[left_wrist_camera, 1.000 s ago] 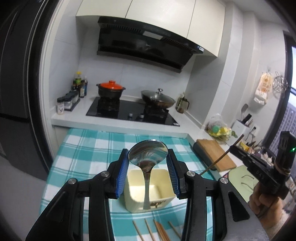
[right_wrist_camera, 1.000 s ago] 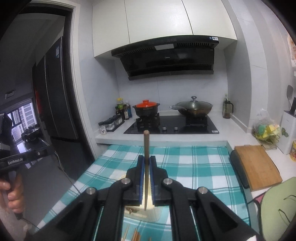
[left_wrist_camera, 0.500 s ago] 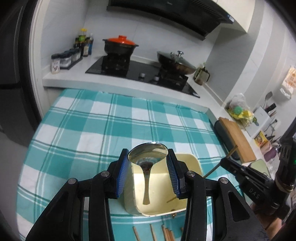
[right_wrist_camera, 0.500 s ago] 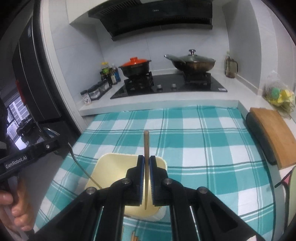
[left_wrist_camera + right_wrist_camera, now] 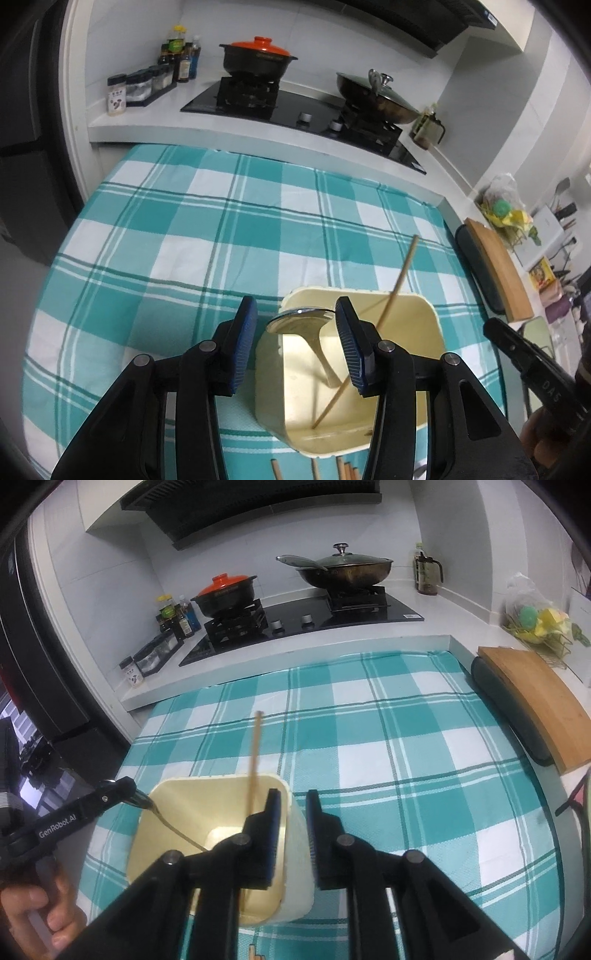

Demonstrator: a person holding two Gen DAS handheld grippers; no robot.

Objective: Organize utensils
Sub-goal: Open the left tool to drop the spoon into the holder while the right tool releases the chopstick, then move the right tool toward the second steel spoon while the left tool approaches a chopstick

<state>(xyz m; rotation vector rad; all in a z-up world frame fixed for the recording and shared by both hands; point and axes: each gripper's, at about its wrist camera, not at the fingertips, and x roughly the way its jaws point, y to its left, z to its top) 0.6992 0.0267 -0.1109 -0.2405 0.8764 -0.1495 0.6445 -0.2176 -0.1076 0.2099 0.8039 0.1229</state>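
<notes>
Left wrist view: left gripper (image 5: 295, 325) fingers part from the spoon (image 5: 301, 321) – its handle dips into the cream bin (image 5: 424, 306) near the bench's (image 5: 184, 236) front edge. Right gripper (image 5: 293, 812) fingers are opening, empty – chopstick (image 5: 255, 753) leans in the bin.

Home kitchen: hob (image 5: 295, 627), wok (image 5: 345, 570), extractor hood (image 5: 258, 502).

**Materials and finishes on the table**

The spoon (image 5: 301, 320) is polished metal, mirror-bright. The tub (image 5: 424, 325) looks like smooth cream plastic with a slight sheen. The chopstick (image 5: 397, 284) is pale matt wood. The tablecloth (image 5: 221, 240) is woven checked cloth. The cutting board (image 5: 535, 698) is matt wood, the hob (image 5: 369, 611) glossy black glass.
</notes>
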